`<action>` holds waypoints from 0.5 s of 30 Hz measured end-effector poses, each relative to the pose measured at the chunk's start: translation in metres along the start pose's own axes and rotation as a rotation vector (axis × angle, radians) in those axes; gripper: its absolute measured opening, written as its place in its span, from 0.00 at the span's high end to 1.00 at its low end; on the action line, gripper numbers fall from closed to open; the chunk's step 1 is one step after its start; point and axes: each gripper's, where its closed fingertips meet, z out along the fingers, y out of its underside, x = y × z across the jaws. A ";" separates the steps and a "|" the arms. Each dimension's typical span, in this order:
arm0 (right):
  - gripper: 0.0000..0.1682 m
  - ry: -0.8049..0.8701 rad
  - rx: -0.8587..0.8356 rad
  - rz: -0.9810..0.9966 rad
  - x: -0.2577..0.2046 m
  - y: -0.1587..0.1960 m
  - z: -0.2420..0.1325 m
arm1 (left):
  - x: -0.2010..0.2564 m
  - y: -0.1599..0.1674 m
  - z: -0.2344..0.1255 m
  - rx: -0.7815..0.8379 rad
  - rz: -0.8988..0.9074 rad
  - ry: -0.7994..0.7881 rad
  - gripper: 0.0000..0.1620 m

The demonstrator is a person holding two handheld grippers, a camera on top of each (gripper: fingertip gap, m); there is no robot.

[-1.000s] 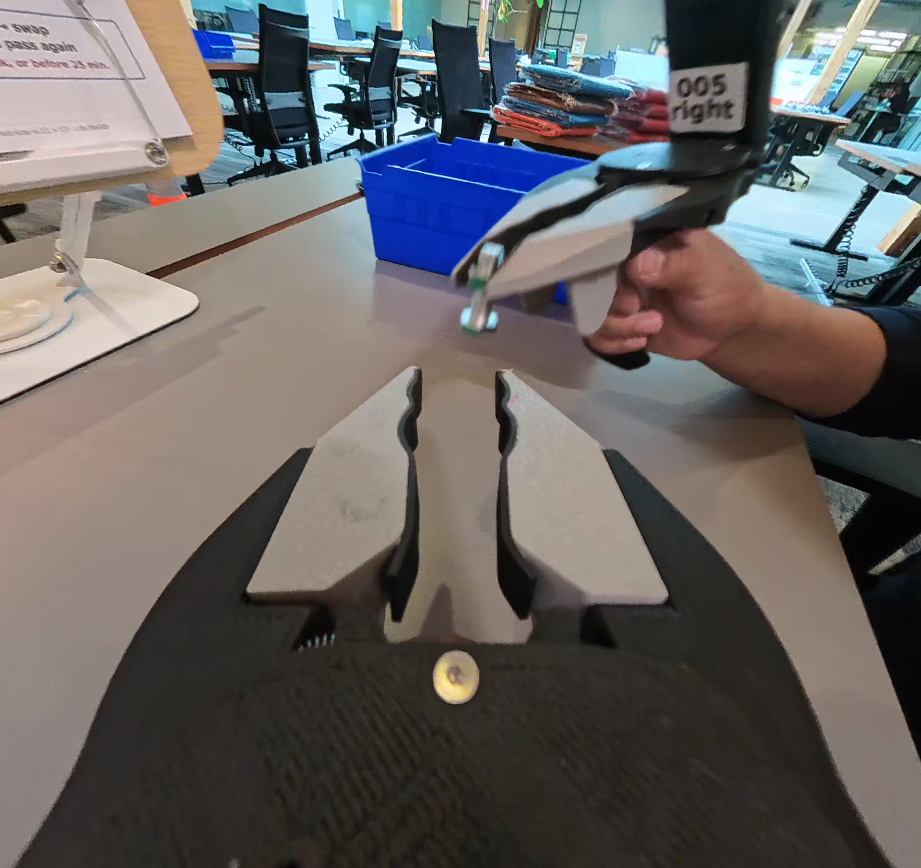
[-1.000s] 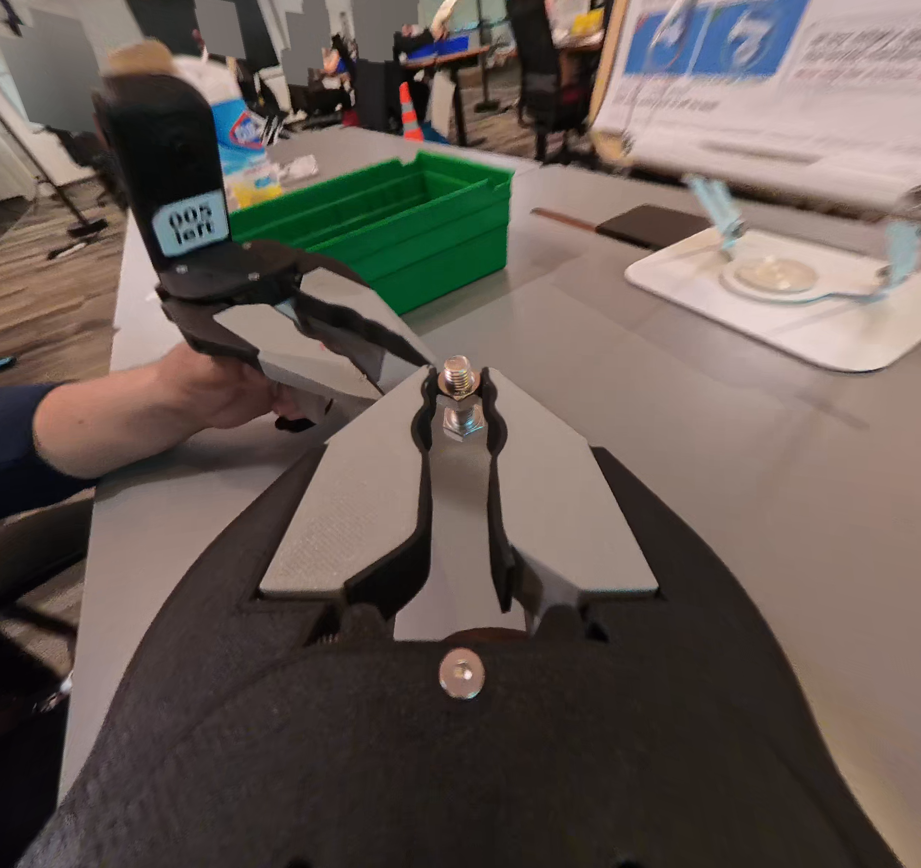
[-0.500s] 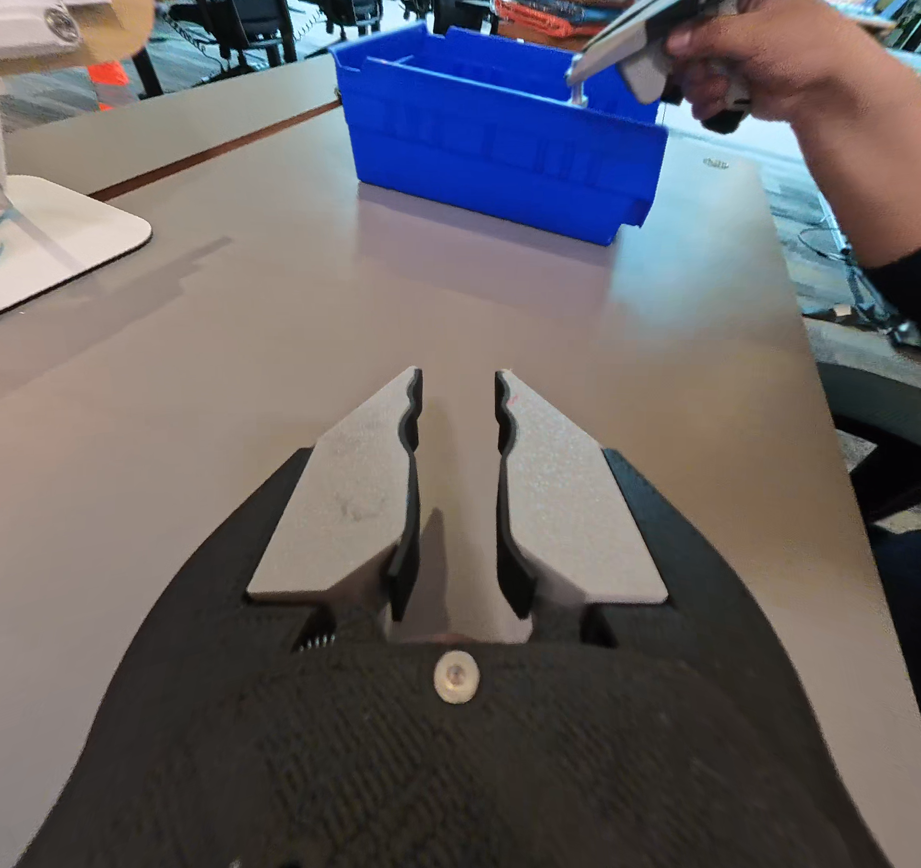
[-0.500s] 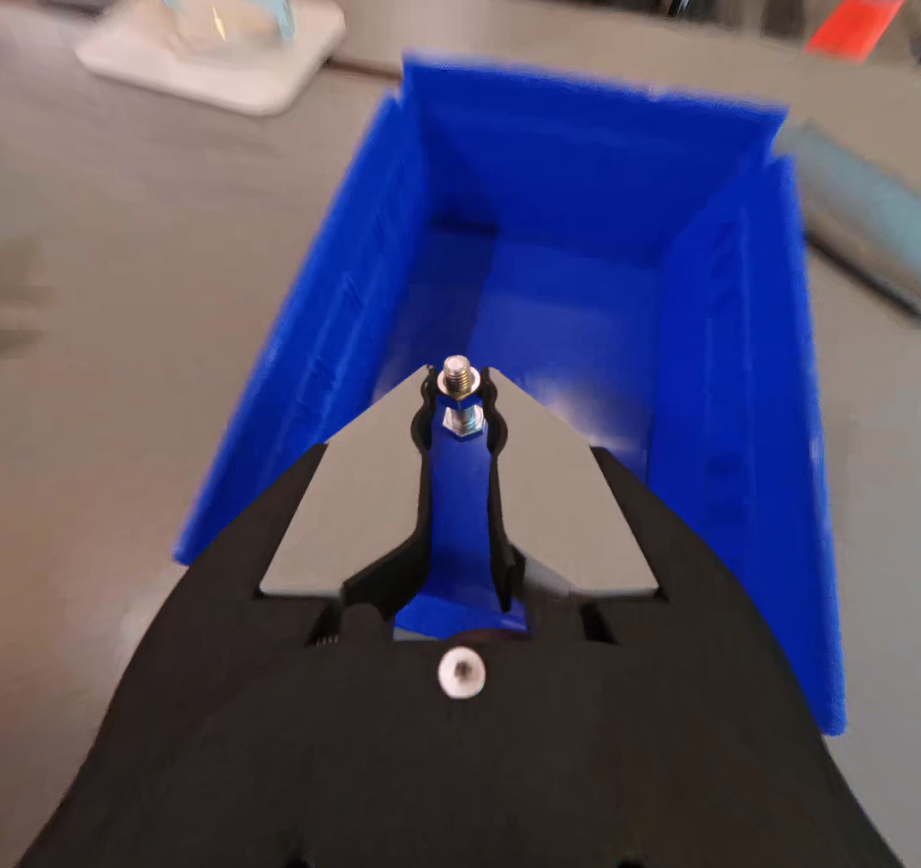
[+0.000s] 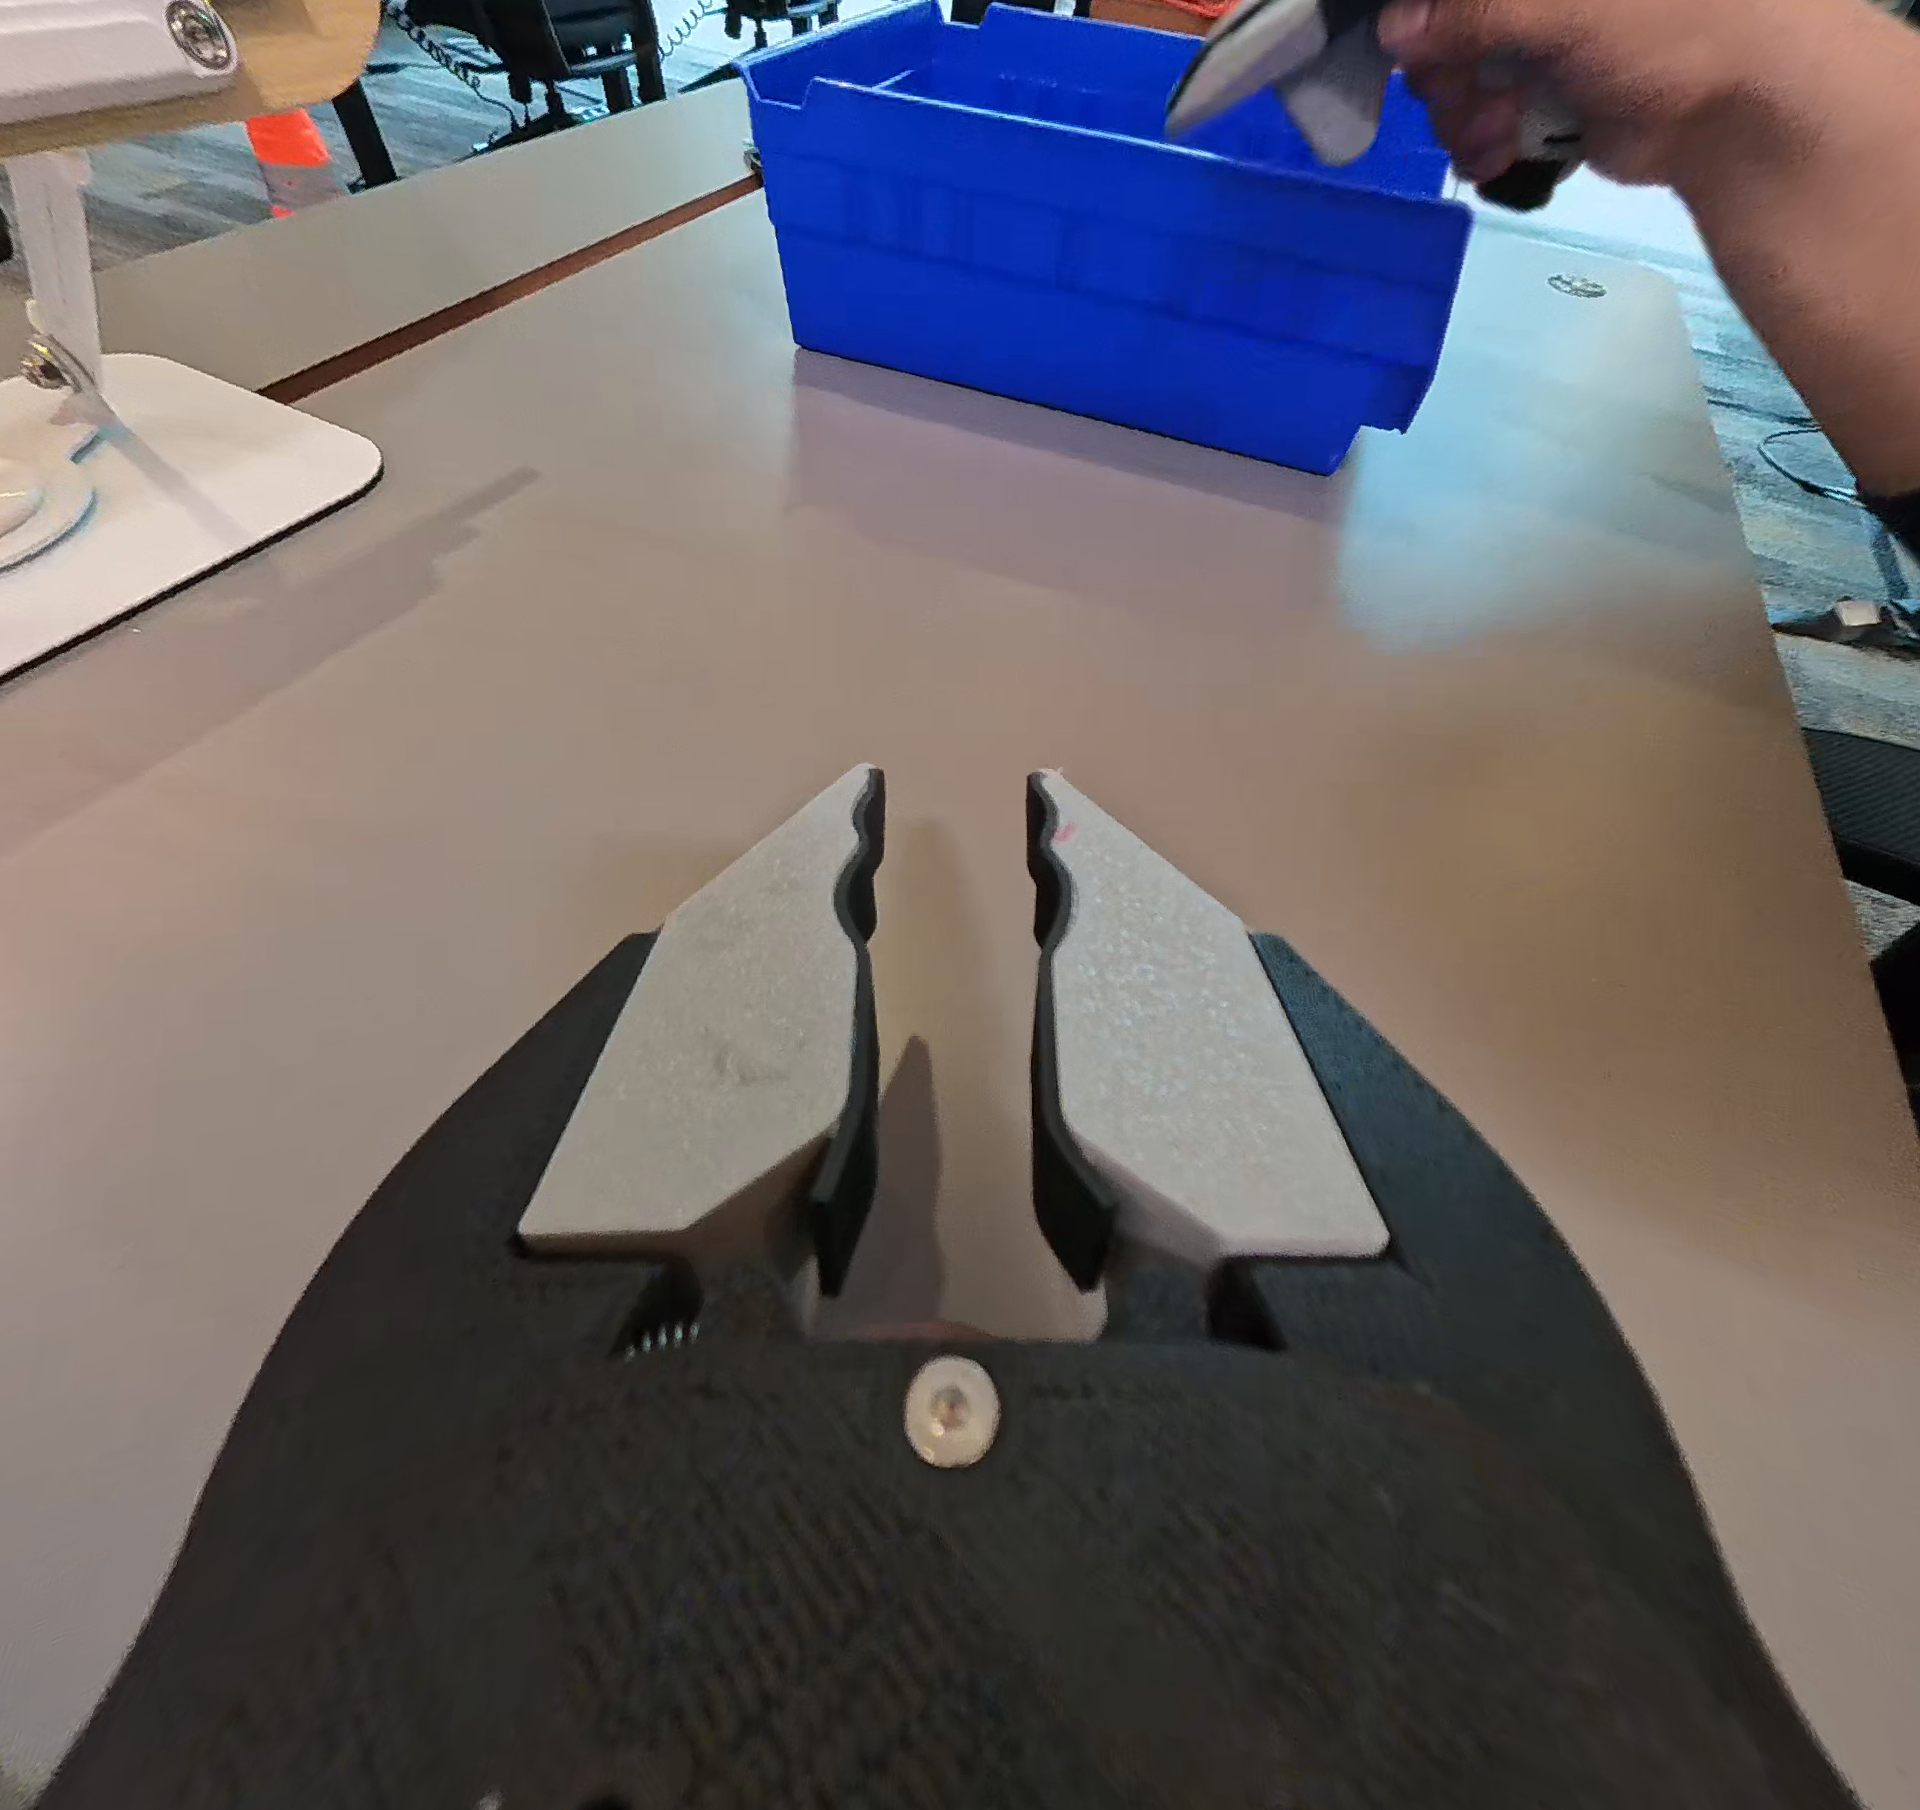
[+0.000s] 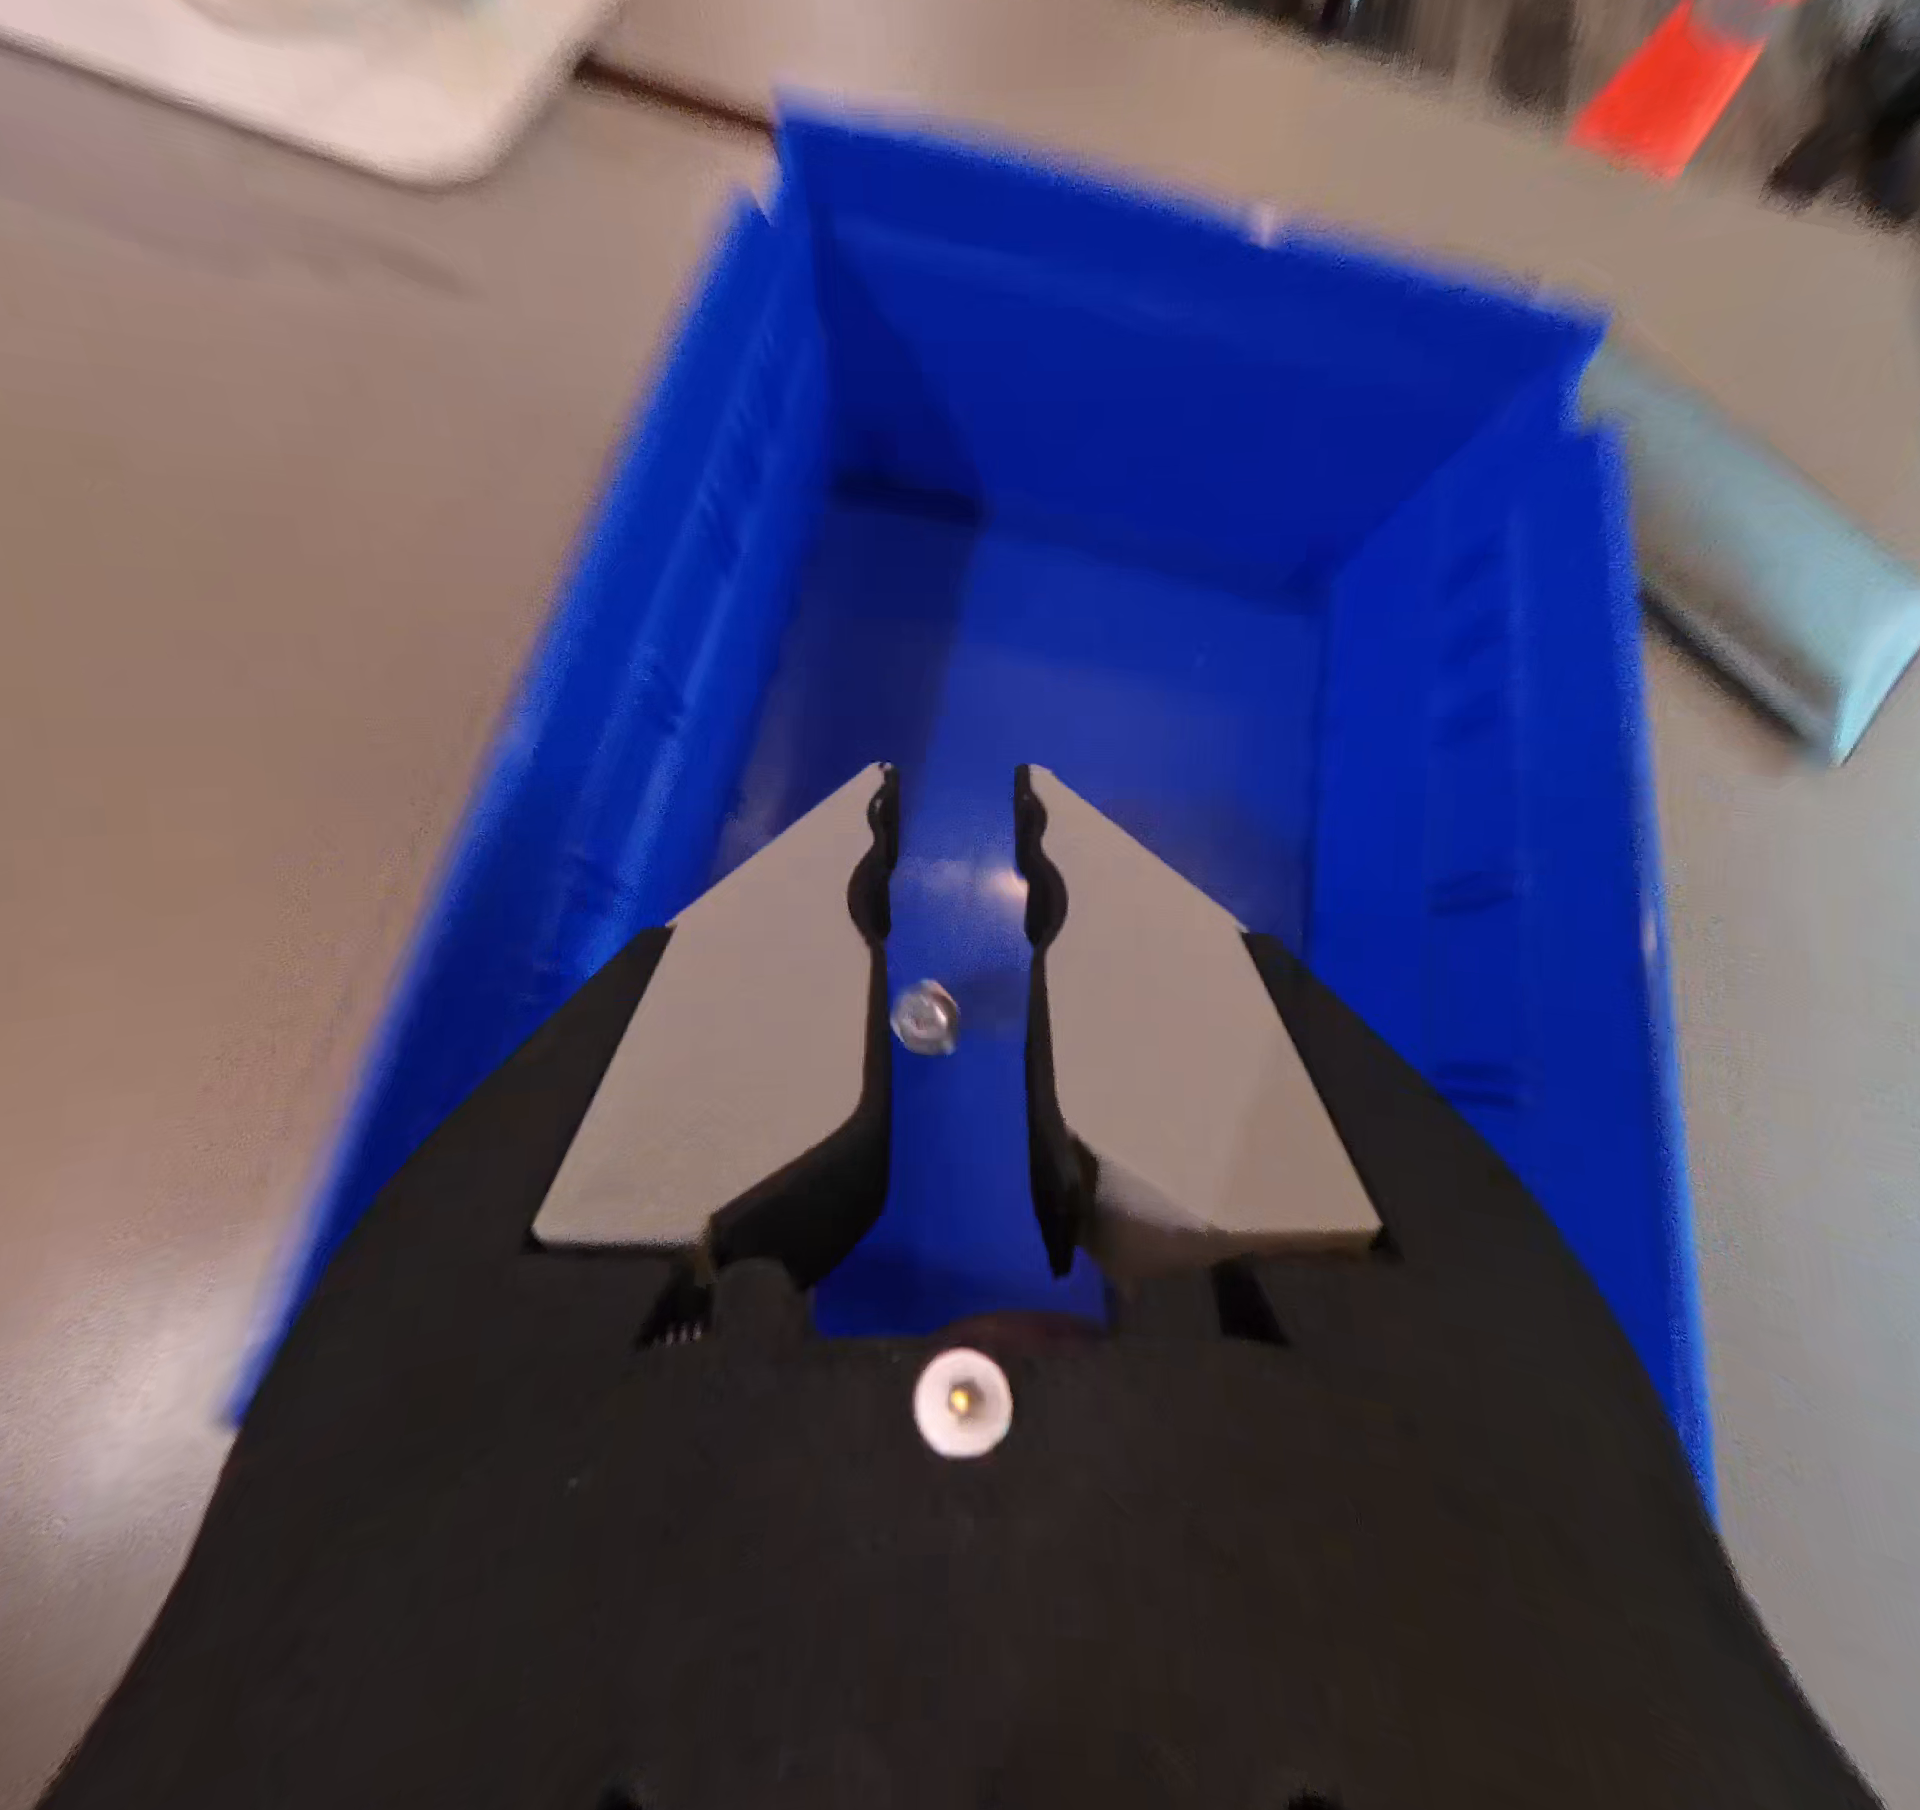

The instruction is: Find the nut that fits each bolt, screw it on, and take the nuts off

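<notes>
My right gripper [image 6: 948,773] is open and points down into the blue bin [image 6: 1486,825]. A silver bolt with its nut [image 6: 925,1017] shows between the jaws, free of them, against the bin's floor. In the left wrist view the right gripper [image 5: 1195,103] hangs over the blue bin [image 5: 1091,306], held by a hand. My left gripper [image 5: 954,794] is open and empty, low over the grey table [image 5: 623,721], well short of the bin.
A white stand base [image 5: 187,472] with a paper holder sits at the table's left. A grey-blue pouch [image 6: 1745,555] lies beyond the bin. The table's right edge drops off near the person's arm [image 5: 1787,181]. Office chairs stand behind. The tips of one gripper are about 35 cm away from the tips of the other. The grey-blue pouch [image 6: 1745,555] lies around 35 cm away from my right fingertips.
My right gripper carried the bolt with its nut over the blue bin and opened; the bolt has left the jaws. My left gripper stayed open and about in place.
</notes>
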 end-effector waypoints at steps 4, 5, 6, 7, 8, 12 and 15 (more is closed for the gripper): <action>0.89 -0.008 0.187 -0.057 -0.023 -0.041 -0.030 | 0.003 0.003 0.003 -0.014 0.011 0.008 0.85; 0.89 -0.013 0.203 -0.067 -0.028 -0.045 -0.033 | 0.003 0.004 0.004 -0.021 0.013 0.008 0.85; 0.89 -0.019 0.214 -0.074 -0.032 -0.047 -0.036 | 0.003 0.005 0.004 -0.026 0.016 0.006 0.85; 0.89 -0.029 0.216 -0.077 -0.035 -0.048 -0.037 | 0.003 0.005 0.005 -0.028 0.016 0.006 0.85; 0.89 -0.039 0.222 -0.078 -0.039 -0.048 -0.039 | 0.003 0.005 0.005 -0.027 0.015 0.006 0.85; 0.89 -0.097 0.296 -0.055 -0.056 -0.056 -0.053 | 0.001 0.005 0.004 -0.025 0.007 0.004 0.85; 0.87 -0.215 0.416 -0.015 -0.088 -0.073 -0.077 | 0.001 0.005 0.004 -0.024 0.005 0.005 0.85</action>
